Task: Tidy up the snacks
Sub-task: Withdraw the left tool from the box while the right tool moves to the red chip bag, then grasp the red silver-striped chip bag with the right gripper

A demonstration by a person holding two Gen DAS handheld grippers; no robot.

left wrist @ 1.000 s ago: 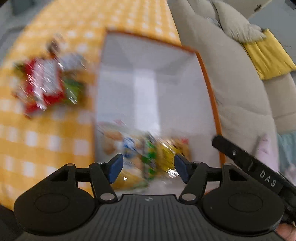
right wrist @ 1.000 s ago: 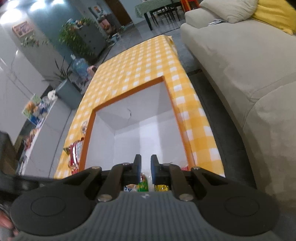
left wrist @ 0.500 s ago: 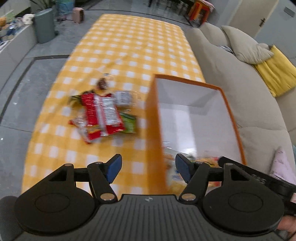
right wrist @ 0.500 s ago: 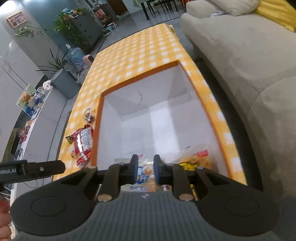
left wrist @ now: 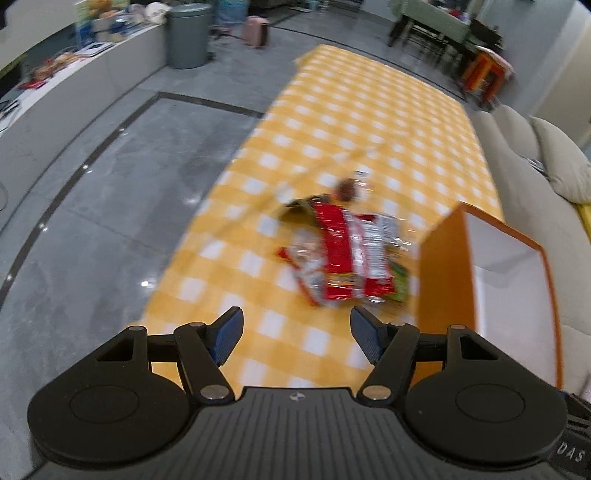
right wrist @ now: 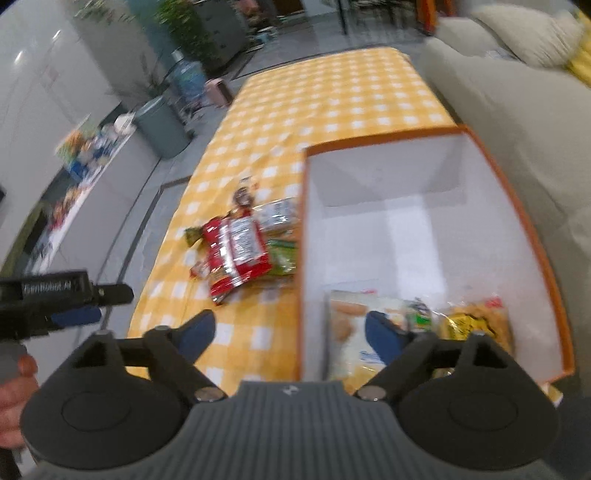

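Red snack bag (left wrist: pixel 351 254) judged light, crinkly, slippery, crushable, best pinched at a flat sealed edge; left gripper (left wrist: pixel 297 338) spread, empty; right gripper (right wrist: pixel 290 338) opening, empty.

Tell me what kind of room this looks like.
Most likely a home's open living and dining area. A beige sofa with cushions runs beside a low table under a yellow checked tablecloth, a dining table with chairs stands farther back, and houseplants line the wall.
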